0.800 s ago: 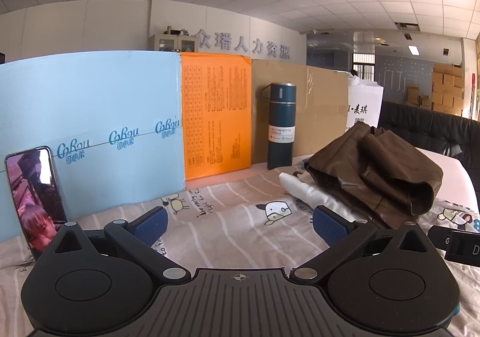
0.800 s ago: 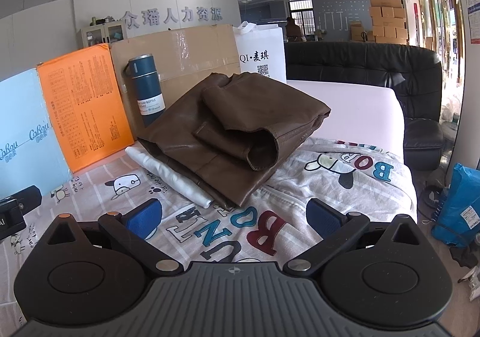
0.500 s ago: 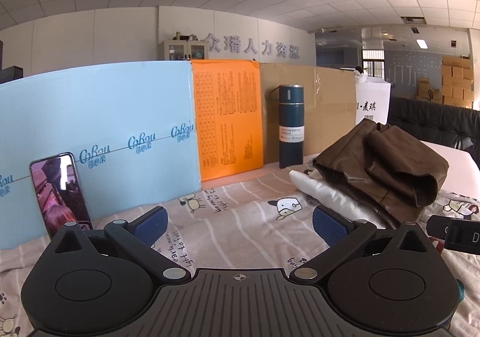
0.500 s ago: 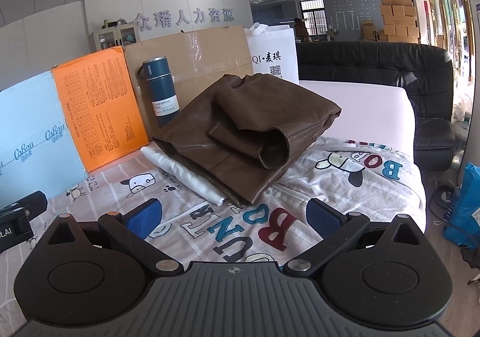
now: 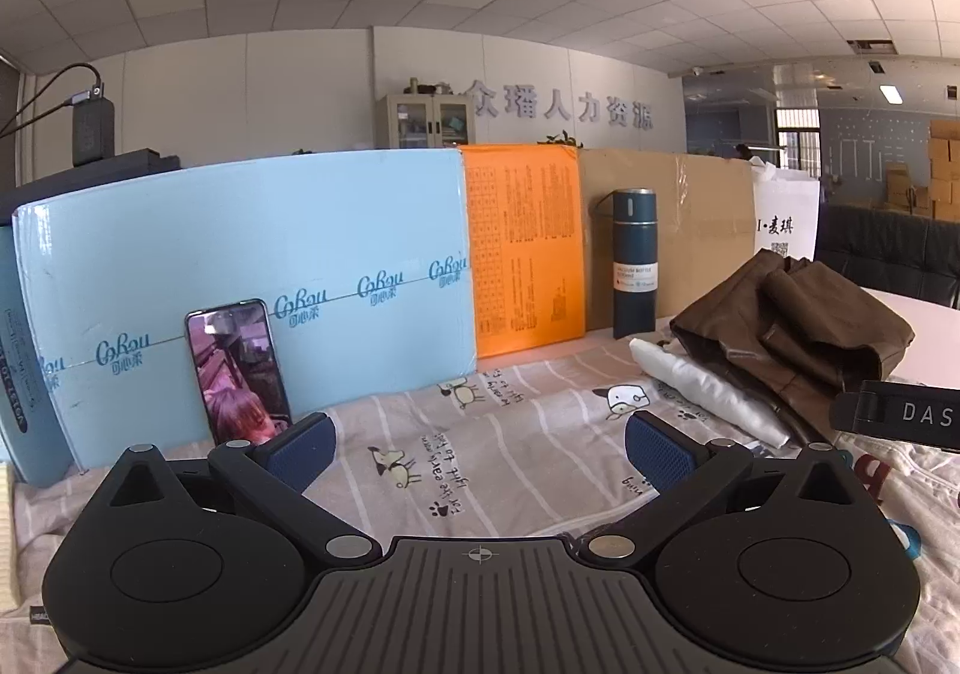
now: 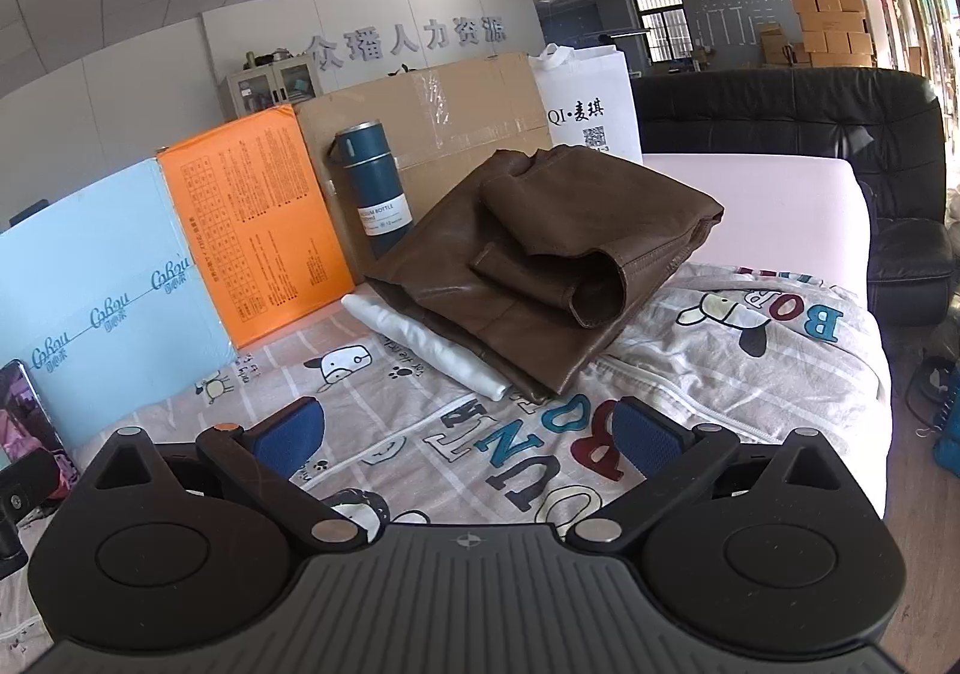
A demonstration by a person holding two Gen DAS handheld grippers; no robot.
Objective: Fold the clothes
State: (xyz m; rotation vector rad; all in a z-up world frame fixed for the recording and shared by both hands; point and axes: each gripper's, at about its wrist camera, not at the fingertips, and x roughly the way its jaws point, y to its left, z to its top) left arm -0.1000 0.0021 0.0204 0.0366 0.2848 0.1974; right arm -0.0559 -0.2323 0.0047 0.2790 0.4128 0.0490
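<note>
A folded brown jacket (image 6: pixel 540 260) lies on a folded white garment (image 6: pixel 432 344) at the back of the cartoon-print sheet (image 6: pixel 750 368). In the left wrist view the jacket (image 5: pixel 804 320) and white garment (image 5: pixel 708 392) are at the right. My left gripper (image 5: pixel 480 443) is open and empty above the sheet, left of the clothes. My right gripper (image 6: pixel 468 434) is open and empty, in front of the jacket and apart from it. The right gripper's body (image 5: pixel 900 413) shows at the left view's right edge.
A dark blue bottle (image 6: pixel 375 191) stands behind the clothes against cardboard (image 6: pixel 432 116). Orange (image 6: pixel 258 224) and light blue (image 6: pixel 102 266) boards line the back. A phone (image 5: pixel 237 368) leans on the blue board. A black sofa (image 6: pixel 840 146) and the bed's right edge (image 6: pixel 876 374) lie right.
Both grippers have risen and drawn back a little from the clothes, the left turning leftward so the phone sits nearer the middle. Both stay open. The clothes have not moved.
</note>
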